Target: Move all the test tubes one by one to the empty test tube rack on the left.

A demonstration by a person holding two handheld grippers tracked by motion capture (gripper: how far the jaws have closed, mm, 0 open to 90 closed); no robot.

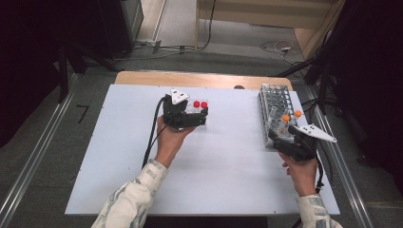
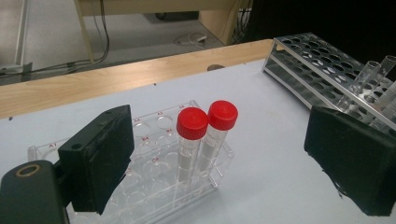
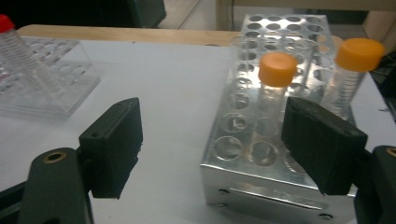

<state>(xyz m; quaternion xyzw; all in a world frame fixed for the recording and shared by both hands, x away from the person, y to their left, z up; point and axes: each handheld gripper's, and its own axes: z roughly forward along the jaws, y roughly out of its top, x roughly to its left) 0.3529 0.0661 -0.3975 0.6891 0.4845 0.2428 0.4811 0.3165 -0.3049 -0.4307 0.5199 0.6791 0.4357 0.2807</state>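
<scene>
Table first: a wide pale sheet with a wooden edge along its far side, and the person's forearms coming in from the near side. At far right stands a metal tube rack, long axis running near to far, with two orange-capped tubes upright in holes toward its near end. Left of centre sits a smaller clear plastic rack holding two red-capped tubes side by side, upright. The right gripper hovers at the metal rack's near end, jaws spread wide with nothing between the pads; from its own view the nearer orange-capped tube rises just beyond the right-hand jaw, so a short push forward would likely bracket it. The left gripper sits at the clear rack, jaws likewise wide apart and empty, red caps straight ahead between them.
</scene>
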